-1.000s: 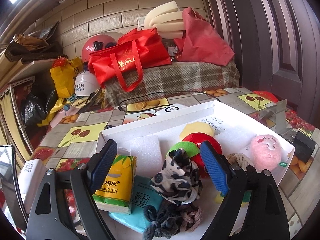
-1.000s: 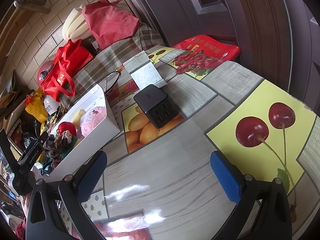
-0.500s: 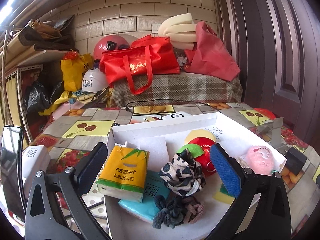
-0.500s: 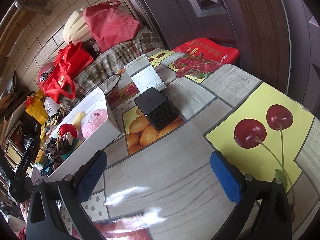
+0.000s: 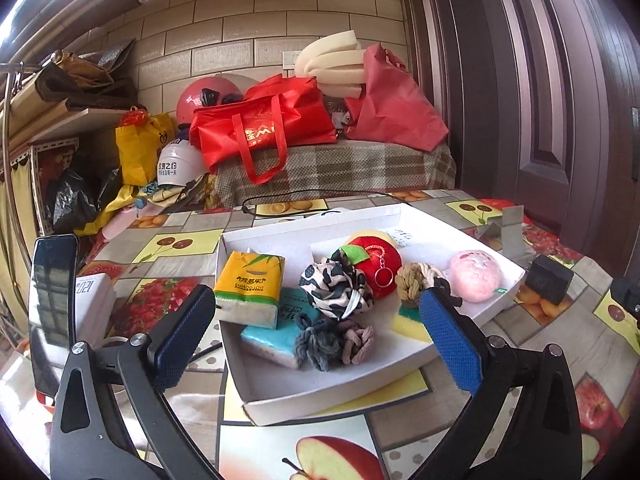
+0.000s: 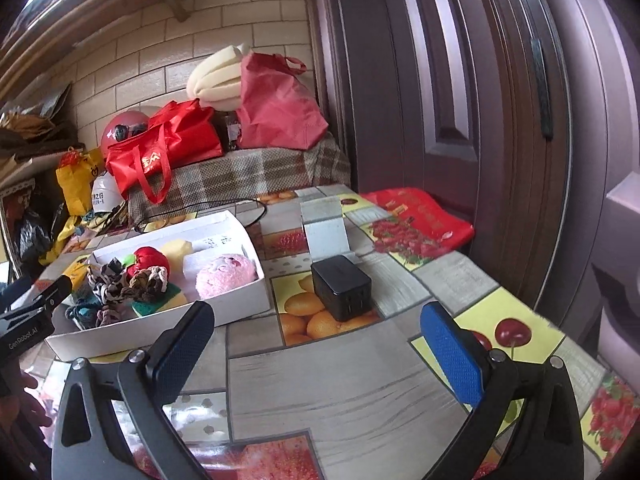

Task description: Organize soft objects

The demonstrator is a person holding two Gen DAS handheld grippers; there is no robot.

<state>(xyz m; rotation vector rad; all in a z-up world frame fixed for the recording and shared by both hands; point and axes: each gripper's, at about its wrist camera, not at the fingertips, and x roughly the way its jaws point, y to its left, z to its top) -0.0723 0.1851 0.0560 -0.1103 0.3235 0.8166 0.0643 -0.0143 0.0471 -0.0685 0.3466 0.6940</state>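
A white cardboard box (image 5: 304,394) on the fruit-print table holds several soft things: a yellow tissue pack (image 5: 250,286), a teal pack (image 5: 276,330), a black-and-white scrunchie (image 5: 334,286), a dark knotted scrunchie (image 5: 320,344), a red plush apple (image 5: 378,266), a rope knot (image 5: 414,282), a pink plush (image 5: 476,276) and a yellow-green sponge (image 5: 408,322). My left gripper (image 5: 316,340) is open and empty, just in front of the box. My right gripper (image 6: 316,344) is open and empty over bare table, right of the box (image 6: 236,300).
A black charger block (image 6: 342,286) and a metal stand (image 6: 324,230) sit right of the box. A phone (image 5: 52,308) stands on a white box at the left. A red bag (image 6: 420,216) lies by the door. Bags and helmets crowd the bench behind.
My left gripper has pulled back and up from inside the box to its front edge. My right gripper has tilted up and turned left, bringing the box closer to centre.
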